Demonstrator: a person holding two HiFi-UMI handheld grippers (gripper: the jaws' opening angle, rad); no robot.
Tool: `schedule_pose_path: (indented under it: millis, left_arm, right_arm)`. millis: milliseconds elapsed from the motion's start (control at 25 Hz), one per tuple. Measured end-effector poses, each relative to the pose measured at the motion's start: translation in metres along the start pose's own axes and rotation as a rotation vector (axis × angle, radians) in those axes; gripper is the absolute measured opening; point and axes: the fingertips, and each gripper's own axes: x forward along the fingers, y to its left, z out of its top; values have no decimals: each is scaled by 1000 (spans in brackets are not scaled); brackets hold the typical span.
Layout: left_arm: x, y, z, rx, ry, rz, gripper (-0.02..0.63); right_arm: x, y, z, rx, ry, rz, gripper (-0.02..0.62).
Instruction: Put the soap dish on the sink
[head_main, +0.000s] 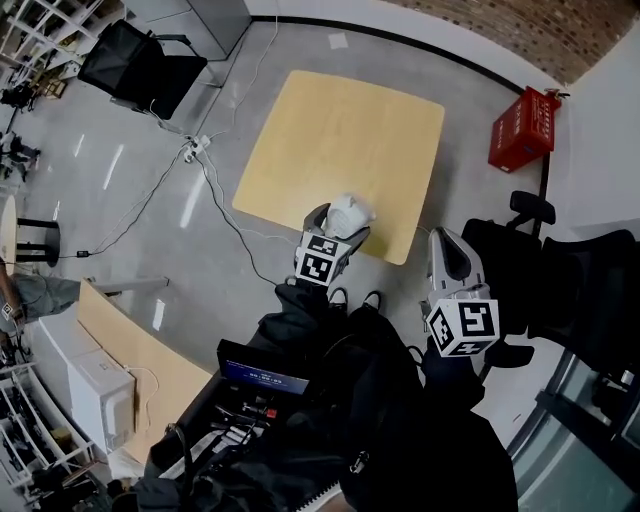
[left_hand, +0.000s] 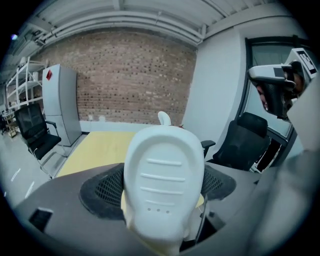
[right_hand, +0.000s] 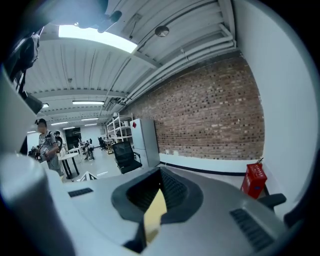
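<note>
Grey concrete floor (head_main: 150, 200), wooden worktop (head_main: 340, 130) ahead, brick wall (left_hand: 125, 75) beyond. Left claw (head_main: 337, 230) clamped on white soap dish (left_hand: 162, 175), held in air, seen against near worktop edge. Right claw (right_hand: 156, 202) empty, jaws together, to its right. Red box (head_main: 520, 130) by wall. Black chair (head_main: 135, 65) and cables (head_main: 215, 190) at left.
</note>
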Motion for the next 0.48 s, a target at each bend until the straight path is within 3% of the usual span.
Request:
schedule_pose_path:
  millis: [480]
  left_arm:
    - [84, 36, -77, 52, 265, 1, 451]
  right_arm:
    - [0, -24, -33, 21, 103, -71, 5]
